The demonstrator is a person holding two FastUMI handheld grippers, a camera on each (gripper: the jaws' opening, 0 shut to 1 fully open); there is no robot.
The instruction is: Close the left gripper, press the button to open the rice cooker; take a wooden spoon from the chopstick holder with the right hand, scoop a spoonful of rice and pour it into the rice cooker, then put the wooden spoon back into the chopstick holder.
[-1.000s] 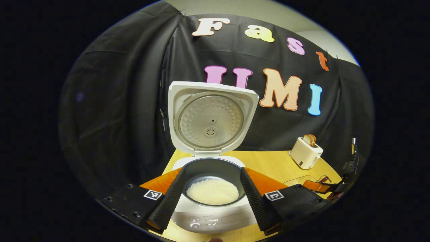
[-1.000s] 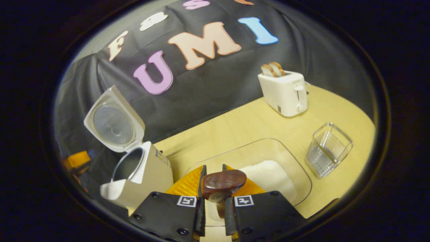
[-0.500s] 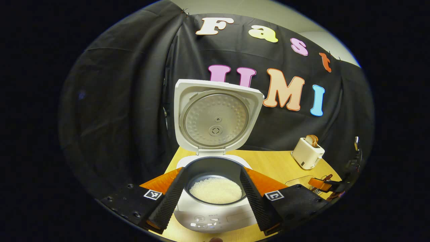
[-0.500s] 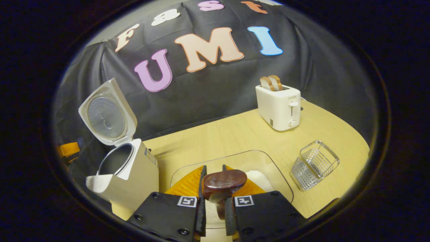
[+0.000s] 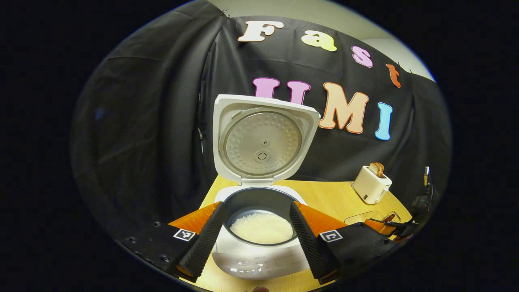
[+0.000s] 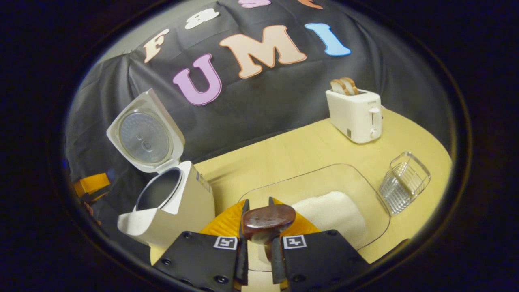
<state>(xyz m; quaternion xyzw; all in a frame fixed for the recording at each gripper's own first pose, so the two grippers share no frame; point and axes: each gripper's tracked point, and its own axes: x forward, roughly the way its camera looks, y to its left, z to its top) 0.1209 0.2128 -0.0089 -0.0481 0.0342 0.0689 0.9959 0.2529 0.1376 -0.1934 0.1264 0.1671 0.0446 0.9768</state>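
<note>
Main risk from here, as I judge it: the wooden spoon (image 6: 268,219) sits pinched only by its handle, bowl end poking out past the fingertips, so if it twists in the grip on the way to the chopstick holder (image 6: 404,182) it could catch the wire rim and tip the light basket over instead of dropping in. The holder stands near the table (image 6: 308,150) edge, just beside the clear rice tray (image 6: 377,211), so a sideways knock could shove it off or into the tray. Second risk: spoon bowl dragging through the rice pile (image 6: 330,215) or clipping the tray wall when the hand swings across, scattering grains. Can't tell if any rice is on the spoon bowl; it looks bare but the angle is poor. Tool state: right gripper (image 6: 259,227) has its fingers pressed nearly together, both clamping the spoon handle, hovering above the tray's near end w/ the rice cooker (image 6: 170,211) off to its left. Left gripper (image 5: 256,235) is spread wide, holding nothing, fingers framing the cooker's inner pot but not touching it as far as I can see. Cooker lid (image 5: 263,140) stands fully up; rice (image 5: 261,228) lies in the pot bottom, so the pour step looks done and only the spoon return is left. Toaster (image 6: 357,115) sits at the back, well apart from the action.
</note>
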